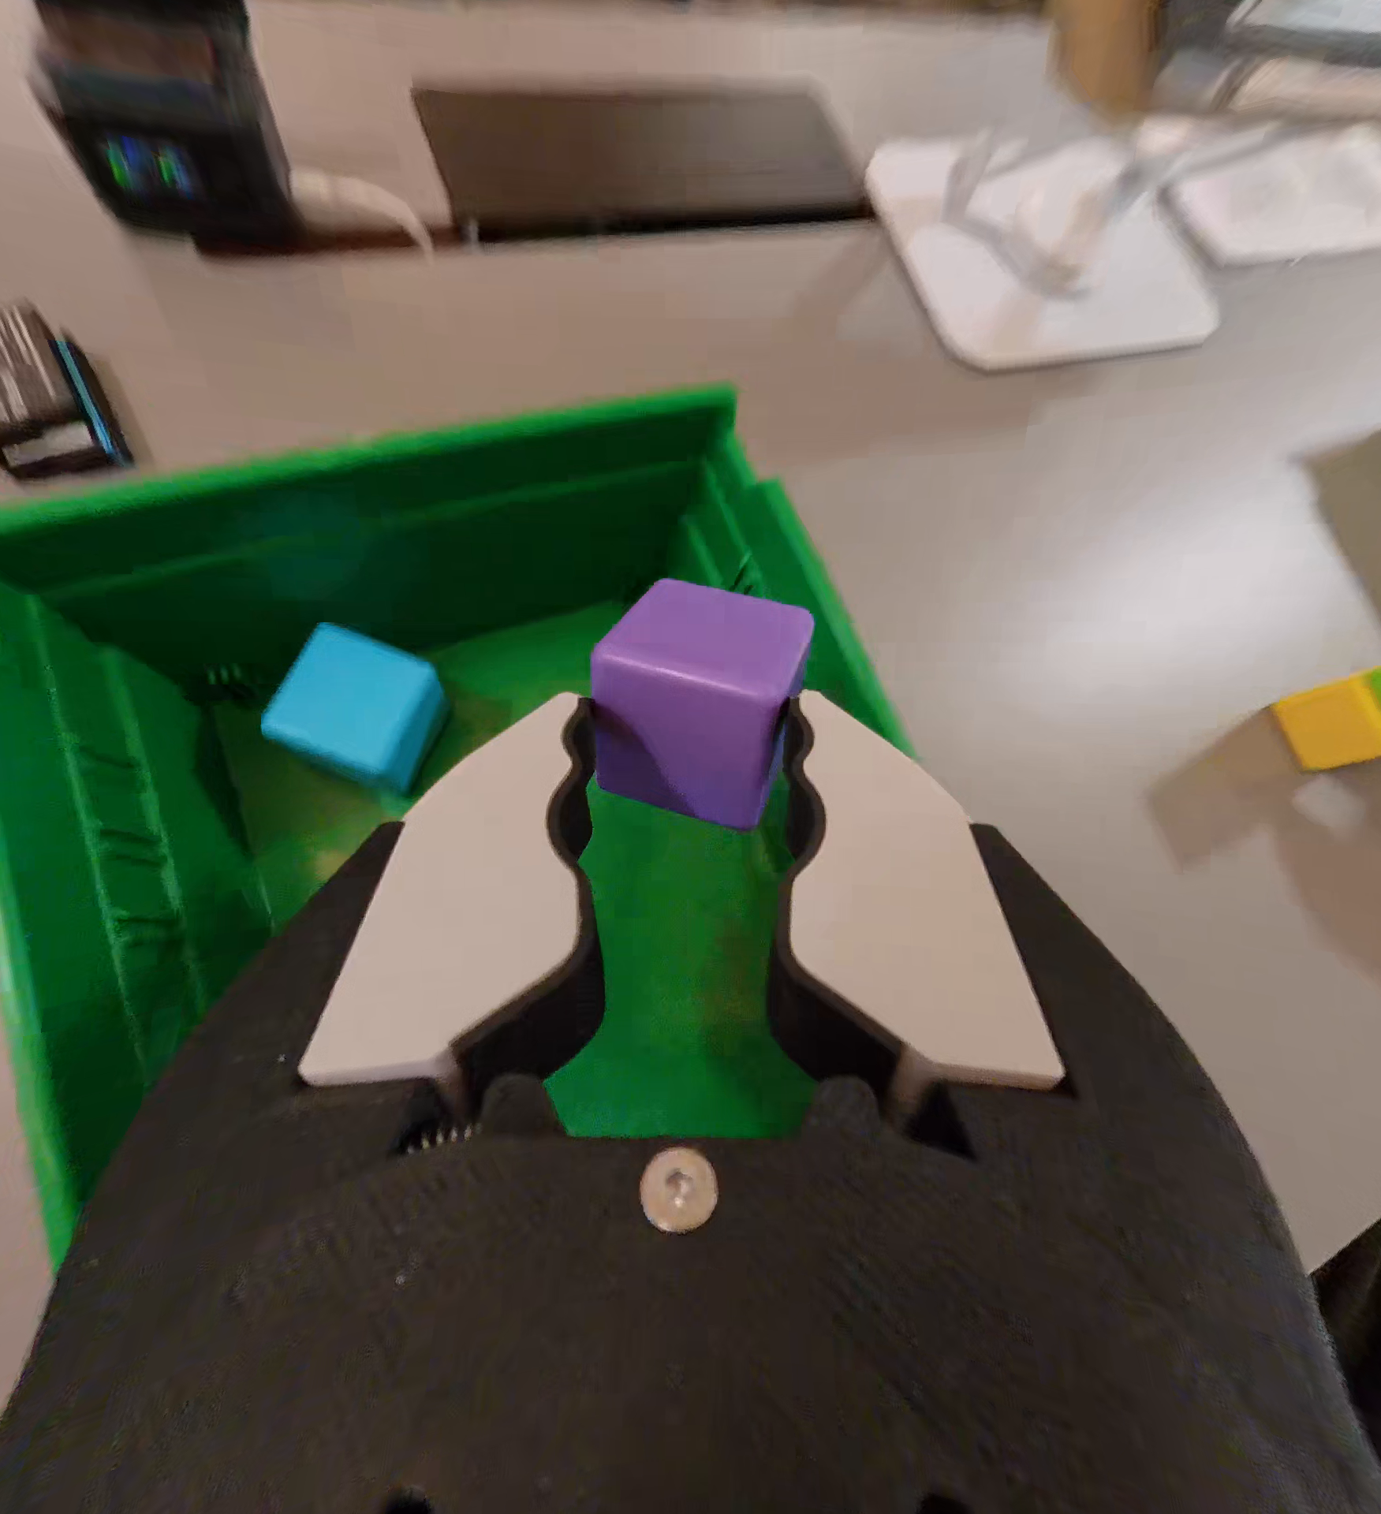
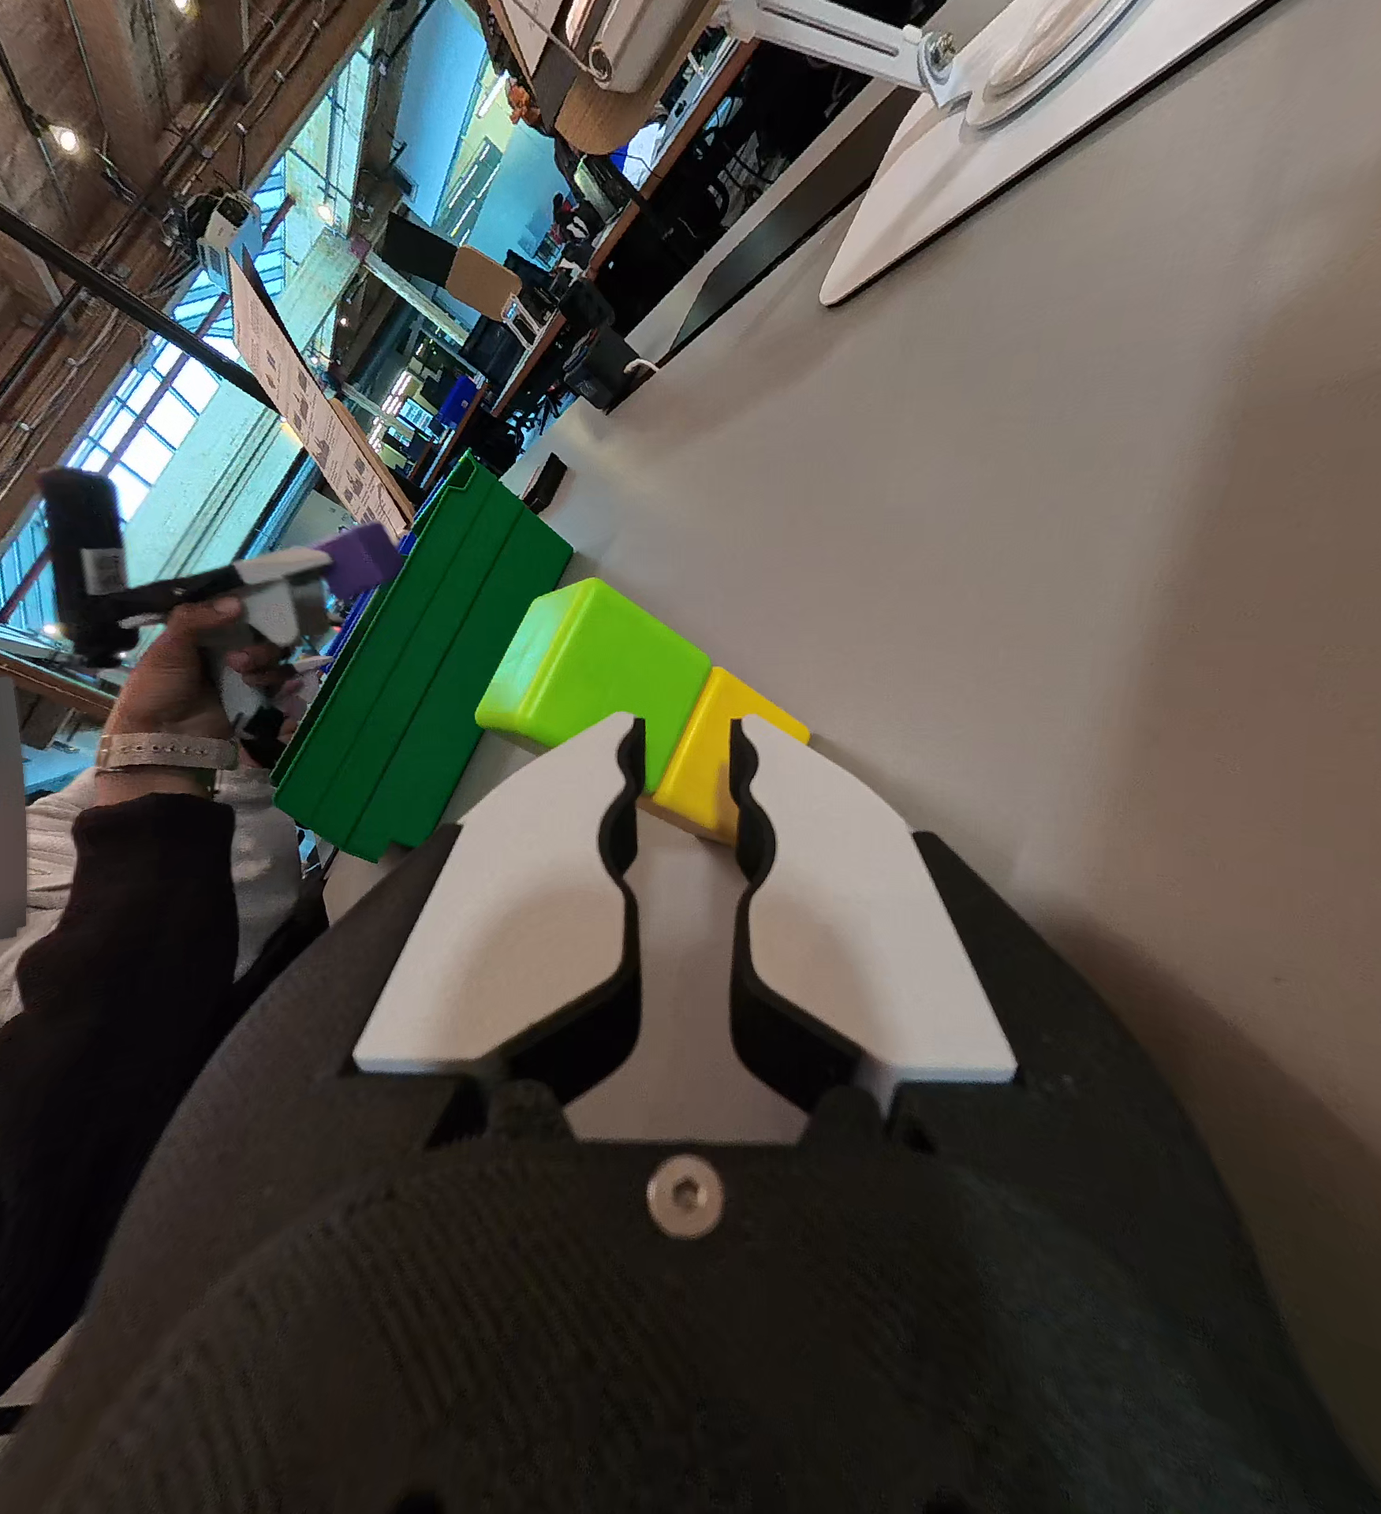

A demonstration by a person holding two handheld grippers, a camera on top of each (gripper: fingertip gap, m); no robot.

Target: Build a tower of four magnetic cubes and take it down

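A pale grey table (image 2: 1080,573) carries everything, with flat white stand bases (image 1: 1064,278) and a dark laptop-like slab (image 1: 638,156) at its far side. The biggest piece in play is the green bin (image 1: 343,467), open-topped, so anything lowered from above can drop straight in; a blue cube (image 1: 355,709) lies tilted on its floor near the back wall.

The left gripper (image 1: 691,729) hangs over the bin's right half, its jaws pinching a purple cube (image 1: 695,696) by two opposite faces at the very fingertips, which leaves most of the cube proud of the fingers and clear of the bin floor. The right wrist view shows the same gripper, held in a person's hand (image 2: 171,680), raised above the bin's rim.

Just beside the bin's outer wall sit a lime-green block (image 2: 597,664) and a smaller yellow cube (image 2: 711,754), touching one another on the table. The right gripper (image 2: 687,754) lies low along the table, its jaws parted narrowly with the yellow cube at their tips; whether the pads actually press on it I cannot tell
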